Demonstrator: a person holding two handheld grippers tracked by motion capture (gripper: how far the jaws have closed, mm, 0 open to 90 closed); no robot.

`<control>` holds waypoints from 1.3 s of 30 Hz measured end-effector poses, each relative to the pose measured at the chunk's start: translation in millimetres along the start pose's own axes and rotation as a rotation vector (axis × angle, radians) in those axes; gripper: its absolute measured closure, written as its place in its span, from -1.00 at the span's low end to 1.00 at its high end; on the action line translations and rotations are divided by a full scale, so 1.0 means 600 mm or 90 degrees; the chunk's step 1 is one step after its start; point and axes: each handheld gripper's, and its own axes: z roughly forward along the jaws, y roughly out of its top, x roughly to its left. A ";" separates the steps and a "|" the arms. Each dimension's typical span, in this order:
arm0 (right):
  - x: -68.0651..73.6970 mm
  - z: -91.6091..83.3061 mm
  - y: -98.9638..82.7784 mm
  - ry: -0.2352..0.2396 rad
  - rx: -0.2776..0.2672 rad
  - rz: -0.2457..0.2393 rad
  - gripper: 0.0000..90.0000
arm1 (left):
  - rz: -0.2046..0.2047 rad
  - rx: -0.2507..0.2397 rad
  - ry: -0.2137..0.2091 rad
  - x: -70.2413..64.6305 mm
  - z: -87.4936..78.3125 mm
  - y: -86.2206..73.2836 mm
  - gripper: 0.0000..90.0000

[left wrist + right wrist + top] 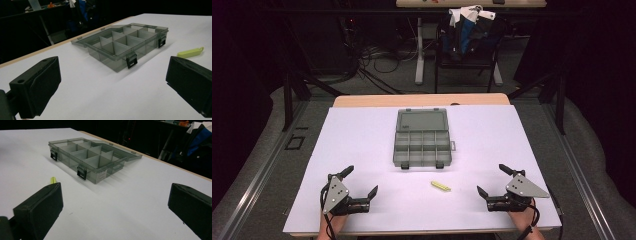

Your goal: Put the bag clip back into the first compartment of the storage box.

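Black left claw point(360, 181) and right claw point(493, 181), wide apart, empty.

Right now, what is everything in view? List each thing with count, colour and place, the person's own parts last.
compartment box: 1, smoky grey see-through, mid table, lid open flat toward the far edge, compartments look empty
yellow-green clip: 1, on the table just in front of the box, between the tools
table: 1, white top with a wooden far edge
chair with clothing: 1, dark frame, blue and white cloth, beyond the table
left tool: 1, black, near-left of the table, jaws open
right tool: 1, black, near-right, jaws open
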 end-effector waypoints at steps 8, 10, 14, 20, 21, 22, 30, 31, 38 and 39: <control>0.003 0.002 0.001 0.006 0.015 -0.009 -1.00 | 0.005 -0.002 -0.003 -0.002 -0.002 0.002 -1.00; 0.004 0.005 -0.001 0.009 0.020 -0.007 -1.00 | 0.004 -0.005 -0.003 -0.002 -0.002 0.002 -1.00; 0.004 0.009 -0.002 0.017 0.029 -0.003 -1.00 | 0.001 -0.004 -0.007 -0.003 0.003 0.002 -1.00; 0.003 0.017 -0.004 0.023 0.045 0.011 -1.00 | 0.009 0.003 -0.020 -0.007 0.015 0.002 -1.00; 0.003 0.017 -0.004 0.023 0.045 0.011 -1.00 | 0.009 0.003 -0.020 -0.007 0.015 0.002 -1.00; 0.004 0.021 -0.004 0.017 0.048 0.006 -1.00 | 0.009 0.003 -0.021 -0.008 0.016 0.002 -1.00; 0.008 0.038 -0.004 0.039 0.097 0.021 -1.00 | 0.013 -0.002 -0.029 -0.009 0.016 0.004 -1.00; 0.010 0.040 -0.003 0.041 0.099 0.020 -1.00 | 0.014 -0.002 -0.029 -0.009 0.015 0.005 -1.00; 0.027 0.056 0.012 0.063 0.122 -0.013 -1.00 | 0.020 -0.002 -0.035 -0.011 0.015 0.004 -1.00; 0.029 0.057 0.015 0.065 0.128 -0.017 -1.00 | 0.018 -0.004 -0.035 -0.010 0.015 0.004 -1.00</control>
